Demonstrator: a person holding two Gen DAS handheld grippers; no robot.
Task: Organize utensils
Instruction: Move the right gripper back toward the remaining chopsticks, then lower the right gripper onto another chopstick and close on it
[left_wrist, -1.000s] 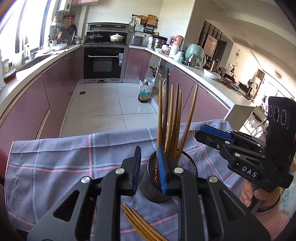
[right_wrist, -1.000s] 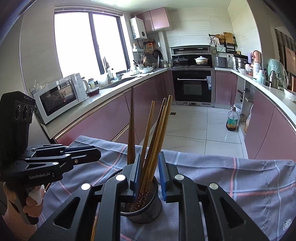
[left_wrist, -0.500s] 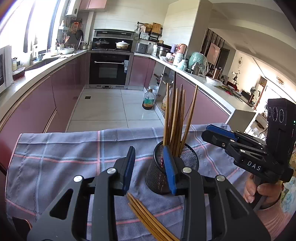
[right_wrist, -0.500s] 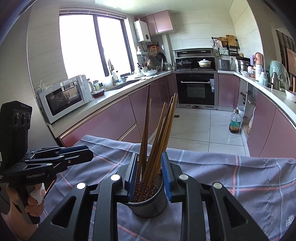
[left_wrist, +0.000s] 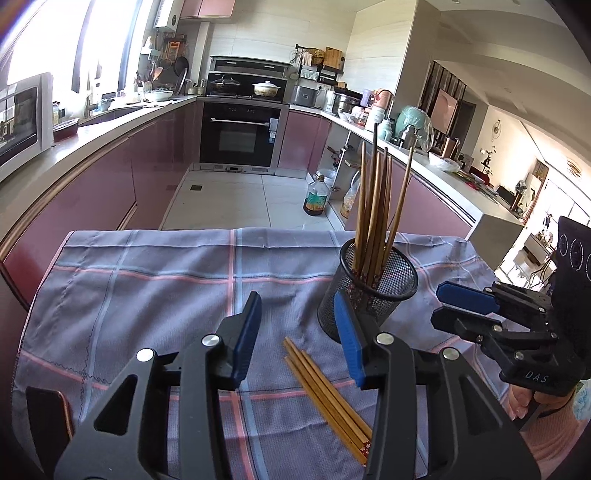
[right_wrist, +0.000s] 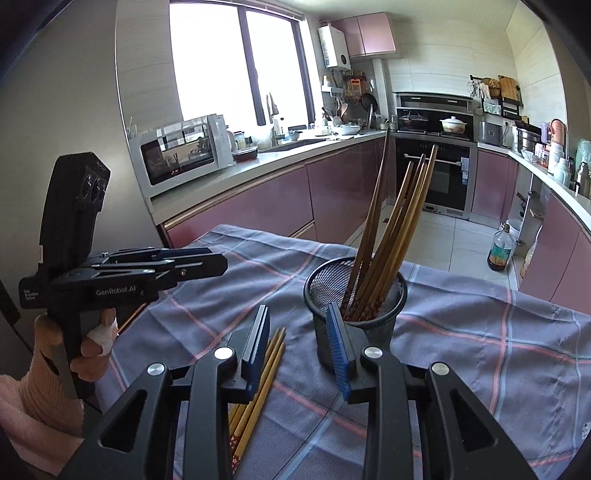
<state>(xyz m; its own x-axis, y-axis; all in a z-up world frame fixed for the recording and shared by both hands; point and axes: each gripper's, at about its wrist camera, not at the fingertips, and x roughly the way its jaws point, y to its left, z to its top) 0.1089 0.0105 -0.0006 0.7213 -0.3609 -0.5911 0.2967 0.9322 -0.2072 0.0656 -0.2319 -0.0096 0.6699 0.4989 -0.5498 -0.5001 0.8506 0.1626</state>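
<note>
Both tongs are parted with nothing between the pads, and both have just been opening. Left tongs (left_wrist: 297, 334) hang over the checked cloth (left_wrist: 147, 288) on the tabletop; right tongs (right_wrist: 297, 345) sit just near of the black mesh holder (right_wrist: 356, 310). One holder, standing upright toward the far right of the cloth, with a bunch of wooden chopsticks (left_wrist: 376, 206) in it, I count about seven, leaning a bit. Loose chopsticks (left_wrist: 325, 391) lie flat on the cloth just near-left of the holder, three or four, hard to split apart. Only the left view shows the dining area off to the right. Only the right view gives the window (right_wrist: 236, 62) and the whole microwave (right_wrist: 181, 151) on the left counter.
</note>
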